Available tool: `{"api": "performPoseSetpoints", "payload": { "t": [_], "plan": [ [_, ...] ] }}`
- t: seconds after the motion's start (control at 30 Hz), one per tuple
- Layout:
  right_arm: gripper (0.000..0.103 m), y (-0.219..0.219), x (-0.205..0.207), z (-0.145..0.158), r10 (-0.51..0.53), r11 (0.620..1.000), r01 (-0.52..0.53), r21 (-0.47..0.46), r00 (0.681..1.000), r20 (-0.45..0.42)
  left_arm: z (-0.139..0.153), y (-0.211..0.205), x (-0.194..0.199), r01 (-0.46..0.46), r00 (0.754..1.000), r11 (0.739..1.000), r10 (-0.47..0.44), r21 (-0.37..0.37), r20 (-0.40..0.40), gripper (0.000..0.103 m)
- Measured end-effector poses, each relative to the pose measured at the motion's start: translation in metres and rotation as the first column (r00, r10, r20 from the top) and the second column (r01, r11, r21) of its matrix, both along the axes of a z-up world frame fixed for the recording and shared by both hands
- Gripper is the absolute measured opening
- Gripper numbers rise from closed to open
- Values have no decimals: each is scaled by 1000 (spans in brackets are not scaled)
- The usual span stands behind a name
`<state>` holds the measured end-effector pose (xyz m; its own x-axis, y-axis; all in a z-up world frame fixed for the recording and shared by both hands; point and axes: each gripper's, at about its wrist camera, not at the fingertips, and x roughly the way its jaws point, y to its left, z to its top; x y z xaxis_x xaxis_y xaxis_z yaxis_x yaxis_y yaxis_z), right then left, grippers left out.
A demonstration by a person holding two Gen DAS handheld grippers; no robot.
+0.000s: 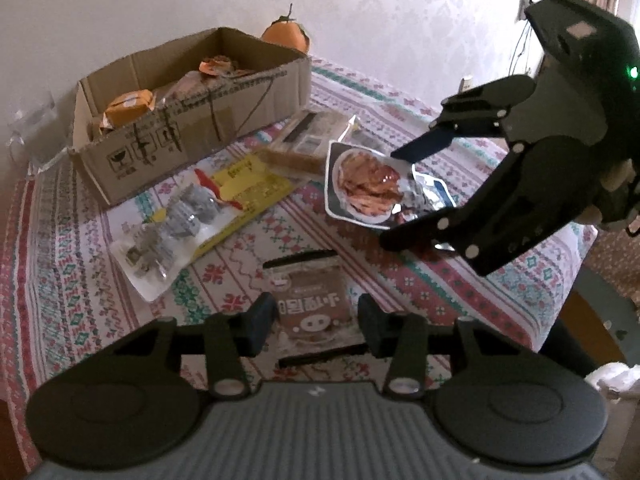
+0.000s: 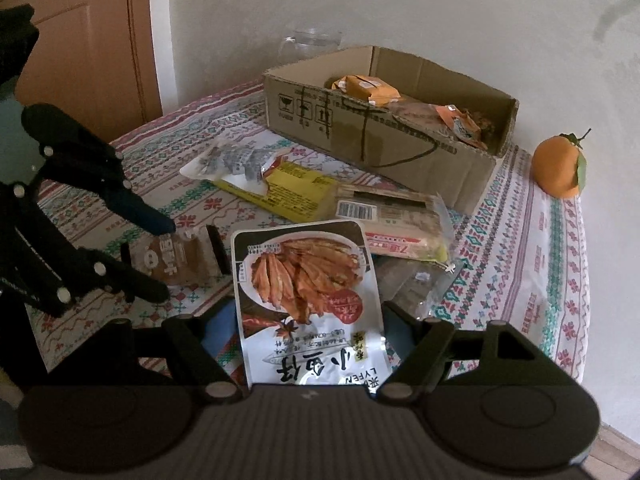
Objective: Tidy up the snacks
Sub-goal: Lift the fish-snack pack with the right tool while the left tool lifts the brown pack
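Note:
A small brown snack packet with a pig face (image 1: 310,308) (image 2: 176,258) lies on the patterned tablecloth between the fingers of my open left gripper (image 1: 316,322) (image 2: 170,258), which is not closed on it. A white pouch picturing dried fish strips (image 2: 308,300) (image 1: 360,182) lies between the open fingers of my right gripper (image 2: 304,332) (image 1: 394,196). A cardboard box (image 1: 192,120) (image 2: 384,136) at the back holds several orange and brown packets. A yellow bag of wrapped candies (image 1: 204,208) (image 2: 276,184) and a long cracker pack (image 1: 308,140) (image 2: 388,216) lie in front of the box.
An orange fruit with a leaf (image 1: 286,34) (image 2: 558,166) sits by the wall beyond the box. A clear glass jug (image 2: 310,42) (image 1: 30,120) stands behind the box. Clear wrapped packets (image 2: 420,280) lie right of the pouch. The table edge (image 1: 560,300) is near on the right.

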<state>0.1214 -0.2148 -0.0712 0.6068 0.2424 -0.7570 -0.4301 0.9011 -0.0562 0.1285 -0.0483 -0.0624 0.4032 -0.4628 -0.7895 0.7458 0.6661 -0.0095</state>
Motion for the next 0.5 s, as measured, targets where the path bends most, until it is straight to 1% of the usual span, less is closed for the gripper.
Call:
{"api": "performPoseSetpoints", "payload": {
  "t": [0.27,0.5],
  "plan": [
    [81,5,0,9,27,1000,-27,-12,1000,3,15,6,4,5,1000,1000,-5,-10,-14,45],
    [81,6,8,22,32,999,-32,1,999,16,28,14,12,-10,1000,1000,10,-10,30,45]
  ]
}}
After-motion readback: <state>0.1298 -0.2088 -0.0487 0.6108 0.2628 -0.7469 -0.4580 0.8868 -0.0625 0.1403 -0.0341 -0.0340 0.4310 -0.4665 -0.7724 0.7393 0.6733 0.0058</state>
